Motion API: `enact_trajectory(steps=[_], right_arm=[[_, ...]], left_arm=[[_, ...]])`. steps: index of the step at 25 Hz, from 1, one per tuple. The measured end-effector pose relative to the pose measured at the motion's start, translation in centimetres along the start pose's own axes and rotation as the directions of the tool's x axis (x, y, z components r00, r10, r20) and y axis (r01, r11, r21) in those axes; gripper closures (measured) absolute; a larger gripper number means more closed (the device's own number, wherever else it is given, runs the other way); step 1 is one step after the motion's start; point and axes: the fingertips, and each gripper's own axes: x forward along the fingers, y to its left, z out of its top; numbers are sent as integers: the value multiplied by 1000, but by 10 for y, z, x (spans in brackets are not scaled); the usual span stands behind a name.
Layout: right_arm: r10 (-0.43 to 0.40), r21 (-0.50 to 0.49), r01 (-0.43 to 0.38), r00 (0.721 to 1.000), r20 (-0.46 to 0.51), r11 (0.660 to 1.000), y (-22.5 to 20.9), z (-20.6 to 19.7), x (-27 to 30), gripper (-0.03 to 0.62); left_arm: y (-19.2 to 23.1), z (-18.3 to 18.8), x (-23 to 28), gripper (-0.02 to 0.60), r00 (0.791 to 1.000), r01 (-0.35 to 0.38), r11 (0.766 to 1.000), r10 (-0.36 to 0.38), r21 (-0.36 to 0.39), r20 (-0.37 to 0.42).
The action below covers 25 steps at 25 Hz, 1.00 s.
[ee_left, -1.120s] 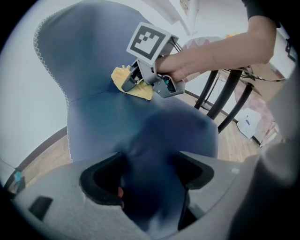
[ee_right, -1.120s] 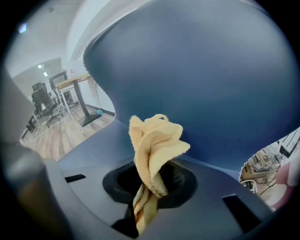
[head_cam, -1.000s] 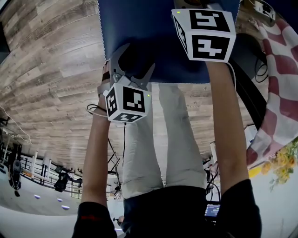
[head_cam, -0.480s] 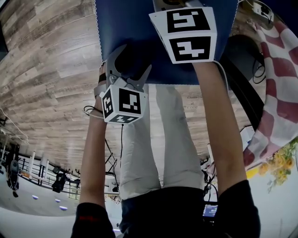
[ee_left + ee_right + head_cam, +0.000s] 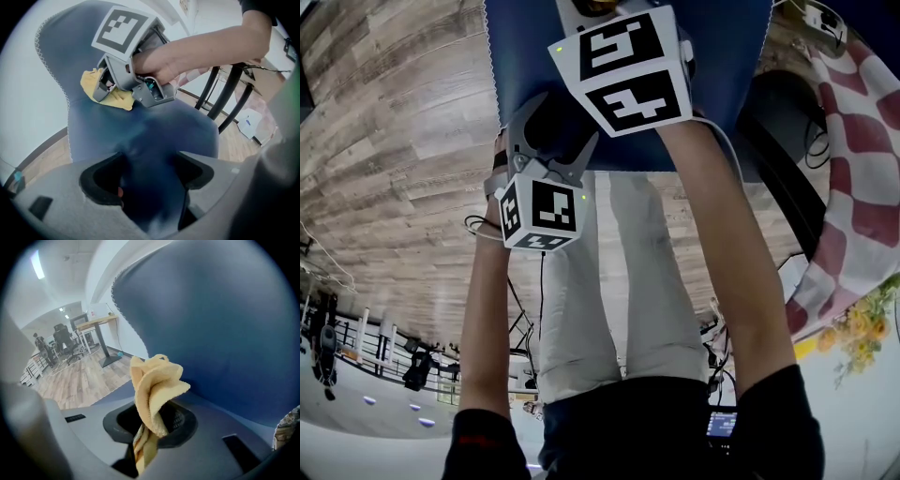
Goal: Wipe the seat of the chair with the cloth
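Our right gripper [image 5: 149,437] has slid left over the seat [image 5: 727,75], clamped on the cloth [image 5: 157,385]. Just beside it, our left gripper [image 5: 551,127] rests at the seat's near edge, jaws wide apart.

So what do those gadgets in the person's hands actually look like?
Both the left gripper and right gripper are grey plastic claws with black-lined jaws, each carrying a white cube with black square markers and a small green light. A thin black cable leaves the left, a white one the right. The sleeves are short and black.
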Motion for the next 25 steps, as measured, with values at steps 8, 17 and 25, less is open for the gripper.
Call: enact_trajectory(steps=[8,17,25], right_arm=[[55,-109,-54,998,4,993,26,4,8,539],[-2,-226,1,1000,-6,974,26,-1,7,539],[-33,-268,30,999,-7,963,22,-5,5,539]], left_arm=[[1,0,-1,233,1000,1,1000,-1,2,3],[1,0,-1,233,1000,1,1000,-1,4,11],[3,-1,-1,233,1000,-3,1000,3,6,18]])
